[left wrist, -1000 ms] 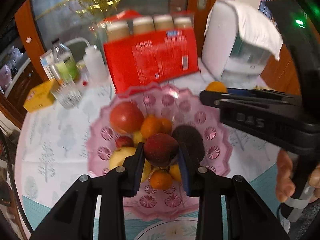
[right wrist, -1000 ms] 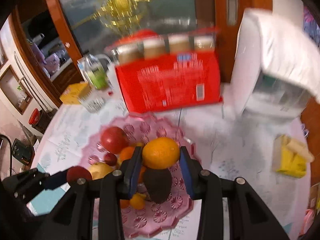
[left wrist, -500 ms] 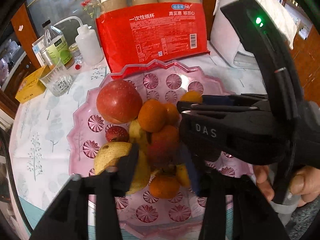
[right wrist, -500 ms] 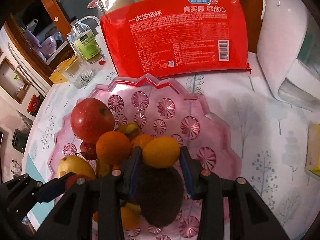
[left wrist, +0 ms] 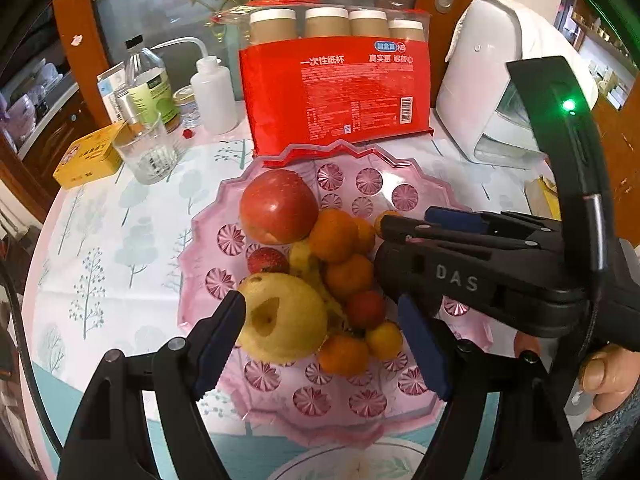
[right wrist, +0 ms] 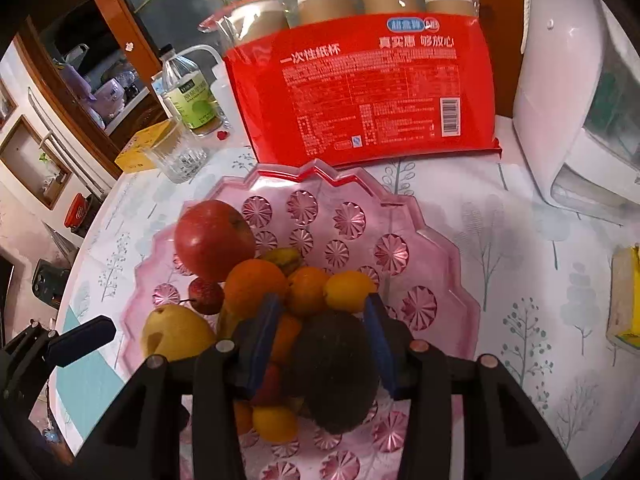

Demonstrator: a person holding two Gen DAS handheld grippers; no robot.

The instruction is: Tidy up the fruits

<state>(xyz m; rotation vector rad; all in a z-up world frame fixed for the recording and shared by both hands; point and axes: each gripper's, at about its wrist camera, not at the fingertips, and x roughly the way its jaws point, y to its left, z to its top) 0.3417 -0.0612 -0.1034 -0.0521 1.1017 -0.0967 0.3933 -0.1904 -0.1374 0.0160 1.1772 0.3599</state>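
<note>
Dark avocado (right wrist: pixel 334 372), apparently right-view only.

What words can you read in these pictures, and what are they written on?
"一次性纸杯": red cup pack.
"真实惠 够放心": same pack, upper right.
"DAS": right gripper, on its side.
Pack's blue badge and fine print, bottle label, yellow box: too small or blurred to read.

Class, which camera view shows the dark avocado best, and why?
The right wrist view: the avocado fills the foreground between the right tongs. In the left wrist view those tongs block it entirely.
</note>
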